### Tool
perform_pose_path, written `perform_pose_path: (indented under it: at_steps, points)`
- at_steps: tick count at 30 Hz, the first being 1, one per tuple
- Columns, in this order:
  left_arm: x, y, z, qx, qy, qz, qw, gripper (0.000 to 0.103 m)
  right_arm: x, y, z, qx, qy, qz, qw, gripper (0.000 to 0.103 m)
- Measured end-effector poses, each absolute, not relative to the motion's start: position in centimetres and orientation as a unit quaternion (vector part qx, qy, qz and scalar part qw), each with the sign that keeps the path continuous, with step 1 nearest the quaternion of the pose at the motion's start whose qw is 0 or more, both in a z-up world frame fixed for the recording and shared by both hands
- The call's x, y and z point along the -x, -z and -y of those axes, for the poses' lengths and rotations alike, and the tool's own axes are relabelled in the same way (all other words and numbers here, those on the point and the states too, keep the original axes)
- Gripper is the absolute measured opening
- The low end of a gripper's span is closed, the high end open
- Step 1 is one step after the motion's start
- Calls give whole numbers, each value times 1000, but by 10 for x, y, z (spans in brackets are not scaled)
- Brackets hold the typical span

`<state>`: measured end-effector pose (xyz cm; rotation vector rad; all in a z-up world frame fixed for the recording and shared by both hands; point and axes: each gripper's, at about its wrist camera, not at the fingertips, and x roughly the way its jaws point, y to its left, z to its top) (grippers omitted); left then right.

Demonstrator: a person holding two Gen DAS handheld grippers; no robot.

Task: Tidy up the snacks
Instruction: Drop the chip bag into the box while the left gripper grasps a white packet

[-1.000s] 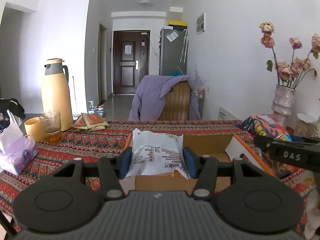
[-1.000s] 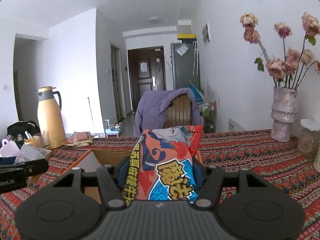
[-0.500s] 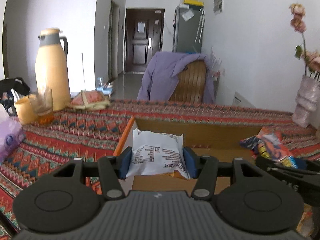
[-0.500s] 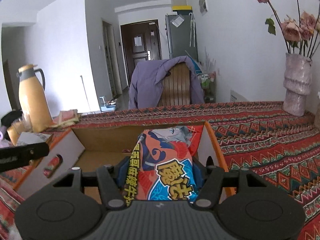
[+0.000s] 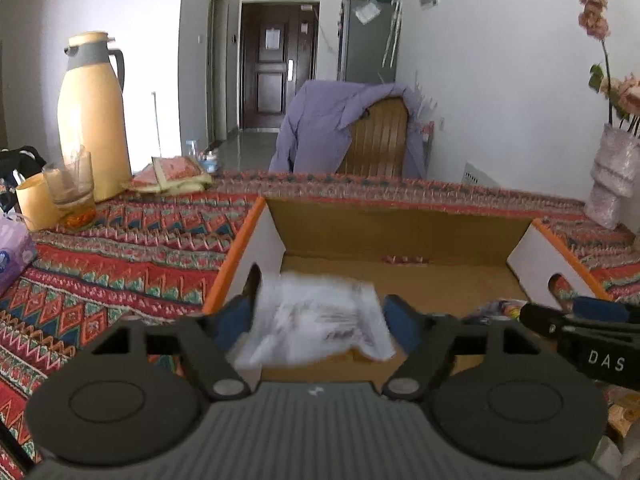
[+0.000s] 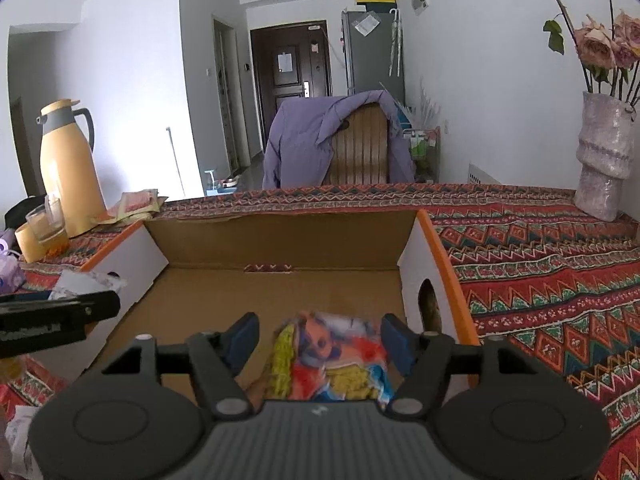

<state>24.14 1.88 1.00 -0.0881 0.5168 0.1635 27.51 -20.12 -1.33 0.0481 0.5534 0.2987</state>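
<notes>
Both my claws hang over the open cardboard box (image 6: 280, 236) with fingers spread. Between the left gripper (image 5: 316, 316) pads a blurred white snack packet (image 5: 316, 320) sits loose above the box floor, and my right gripper (image 6: 320, 340) frames a blurred orange-and-blue snack bag (image 6: 332, 360), untouched by either pad.

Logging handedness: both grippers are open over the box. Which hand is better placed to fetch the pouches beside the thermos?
Left, probably: the left gripper sits by the left wall of the box, nearest the pouches; the right gripper is by the opposite wall.
</notes>
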Motion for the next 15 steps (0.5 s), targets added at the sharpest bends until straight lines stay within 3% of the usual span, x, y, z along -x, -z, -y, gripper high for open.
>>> perform_pose_path:
  at_steps: [1, 2, 3, 6, 15]
  points:
    - [-239, -12, -19, 44, -82, -246, 965, 88, -275, 13, 202, -27, -149, -269, 951, 86]
    - [-236, -15, -19, 46, -80, -236, 967, 91, -273, 12, 204, -30, -151, -266, 952, 89]
    - [-233, -17, -19, 50, -79, -227, 969, 102, -272, 11, 205, -33, -153, -261, 952, 92]
    - [-225, -22, -20, 56, -84, -207, 973, 103, -269, 7, 210, -44, -154, -250, 955, 103]
    - [-210, -47, -18, 61, -83, -188, 977, 103, -259, -12, 222, -57, -160, -223, 960, 103]
